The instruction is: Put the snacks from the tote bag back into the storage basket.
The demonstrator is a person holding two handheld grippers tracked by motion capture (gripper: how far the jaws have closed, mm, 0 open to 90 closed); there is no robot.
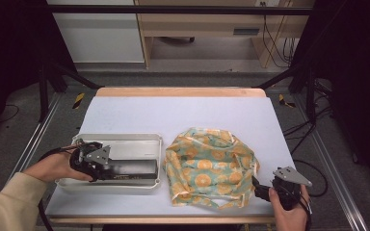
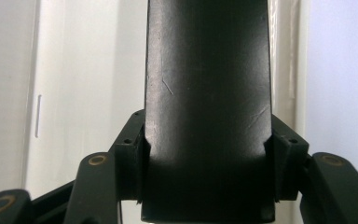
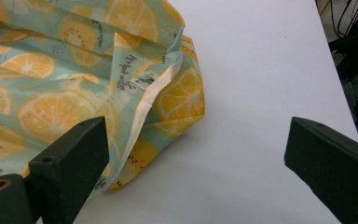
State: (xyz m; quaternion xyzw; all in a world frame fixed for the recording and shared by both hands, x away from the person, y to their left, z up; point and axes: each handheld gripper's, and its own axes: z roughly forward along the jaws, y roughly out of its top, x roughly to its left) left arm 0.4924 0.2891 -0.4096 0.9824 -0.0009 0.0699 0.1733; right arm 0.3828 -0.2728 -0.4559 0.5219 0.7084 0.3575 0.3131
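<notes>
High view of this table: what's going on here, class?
A person works with two handheld grippers. The left gripper is shut on a long black rectangular block lying in a shallow white plastic tray. The right gripper is open at the near right edge of a crumpled teal cloth with orange-slice print, not yet gripping it.

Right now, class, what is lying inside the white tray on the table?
Inside the white tray lies a long black block, gripped at one end by the left tool. The block covers the tray floor beneath it, so anything under it cannot be seen.
</notes>
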